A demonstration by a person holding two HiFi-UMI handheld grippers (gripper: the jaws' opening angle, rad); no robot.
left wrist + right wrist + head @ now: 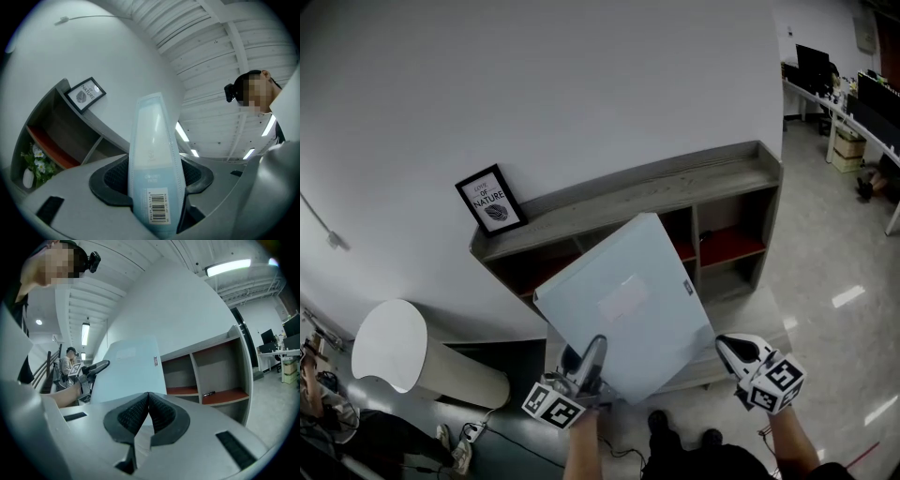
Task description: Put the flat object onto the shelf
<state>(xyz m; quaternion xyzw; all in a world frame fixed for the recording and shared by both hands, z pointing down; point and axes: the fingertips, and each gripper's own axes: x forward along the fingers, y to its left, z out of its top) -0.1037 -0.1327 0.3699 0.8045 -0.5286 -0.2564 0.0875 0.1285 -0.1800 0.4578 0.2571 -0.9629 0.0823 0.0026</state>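
2 grippers, 1 load.

The left gripper (152, 174) has its jaws partly apart, with the pads clamped on the lower edge of the pale blue file case (151, 136). It holds the case raised and tilted in front of the shelf (675, 192), clear of it. In the head view the case blocks sight of the shelf's middle compartments.

The right gripper (147, 400) has its jaws brought together with nothing between them. It is in front of the shelf, just beside the case's lower right corner.

On the case:
- 1 barcode label (157, 205), with the print above it too faint to read
- 1 pale rectangular label (622, 298) on the face
- 1 small tag (687, 287) on the edge nearest the shelf

On the shelf top, at the left end, stands 1 black-framed picture (490, 200) reading "OF NATURE".

Inside the shelf, on a red board, lies 1 small dark item (208, 393).

Low by the shelf is 1 white vase of flowers (33, 164); which compartment cannot be told.

Left of the shelf lies 1 white cylinder (394, 347).
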